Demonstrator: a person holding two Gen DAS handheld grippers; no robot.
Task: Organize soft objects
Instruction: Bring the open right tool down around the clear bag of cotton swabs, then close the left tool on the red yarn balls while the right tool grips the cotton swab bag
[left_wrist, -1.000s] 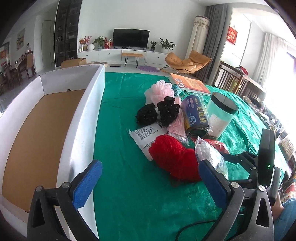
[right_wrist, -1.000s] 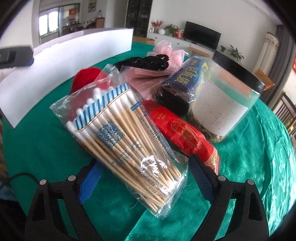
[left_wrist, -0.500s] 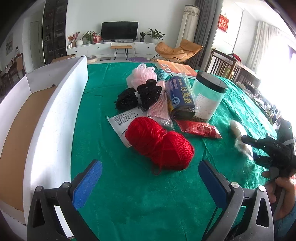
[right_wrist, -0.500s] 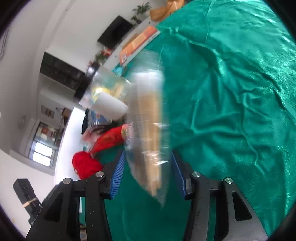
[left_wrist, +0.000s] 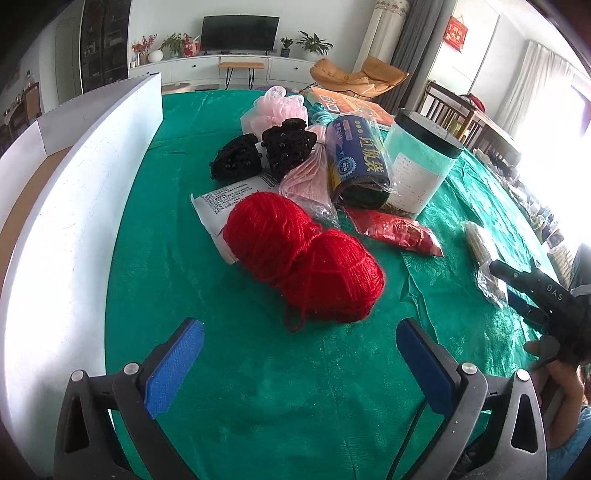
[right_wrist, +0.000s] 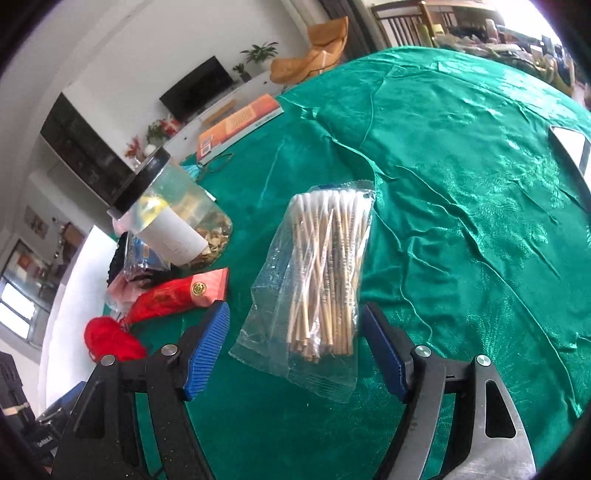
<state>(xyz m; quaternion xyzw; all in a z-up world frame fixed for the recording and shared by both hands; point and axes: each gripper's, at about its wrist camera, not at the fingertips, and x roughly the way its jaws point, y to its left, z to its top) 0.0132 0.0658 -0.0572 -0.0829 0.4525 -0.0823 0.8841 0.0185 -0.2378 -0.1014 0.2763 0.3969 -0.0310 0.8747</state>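
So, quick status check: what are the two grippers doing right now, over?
Left gripper open, empty, aimed at red yarn. Right gripper opening, cotton swab bag lying on green cloth between its pads. Nothing blocking the yarn.

The left hand-held gripper (left_wrist: 299, 363) points steeply down, blue pads spread wide with nothing between them. The right hand-held gripper (right_wrist: 295, 349), also angled down, is opening; a hand (left_wrist: 557, 373) grips it.
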